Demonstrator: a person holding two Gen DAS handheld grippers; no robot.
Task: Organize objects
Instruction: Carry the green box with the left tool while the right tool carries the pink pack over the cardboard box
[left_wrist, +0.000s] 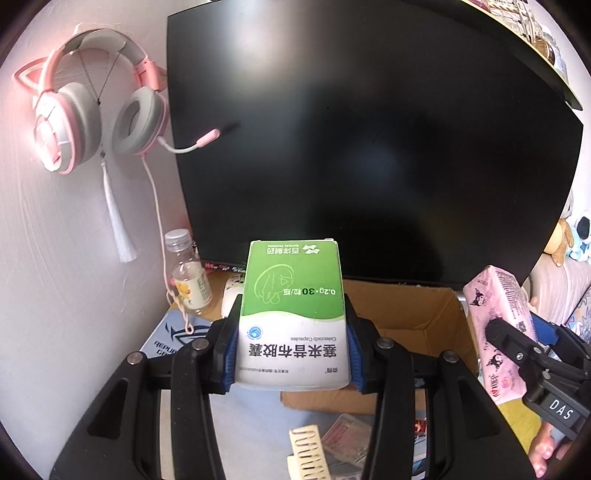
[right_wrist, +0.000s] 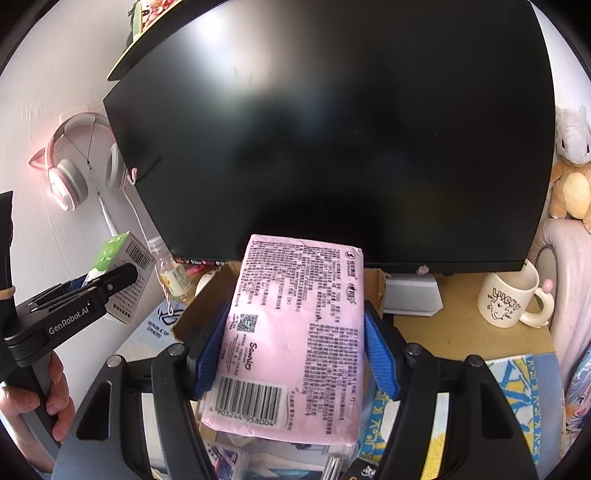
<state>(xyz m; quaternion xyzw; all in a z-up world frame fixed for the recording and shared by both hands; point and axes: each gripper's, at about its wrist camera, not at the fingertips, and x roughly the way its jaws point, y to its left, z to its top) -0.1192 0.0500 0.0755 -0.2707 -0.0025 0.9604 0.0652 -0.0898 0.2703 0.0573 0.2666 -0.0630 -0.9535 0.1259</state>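
The medicine box (left_wrist: 293, 314), green over white, was held above the desk in front of the dark monitor (left_wrist: 369, 140), pinched across its lower sides by the left gripper (left_wrist: 291, 354), its print upside down to the camera. To its right the pink tissue pack (right_wrist: 295, 332) was clamped the same way between the blue pads (right_wrist: 380, 354) of the right gripper (right_wrist: 295, 354). An open cardboard box (left_wrist: 417, 314) sat just beyond and below both loads, under the monitor's lower edge.

That carton looked the likely place for them. To do this well, I judged each item should go in one at a time, lowered until it met the floor of the carton before the jaws spread, so nothing tipped against a flap. The tissue pack was soft and would sag, so level carrying mattered.

Farther left stood a clear bottle (left_wrist: 188, 273), with a pink headset (left_wrist: 96, 99) on the wall above; a cream mug (right_wrist: 511, 299) stood far right.
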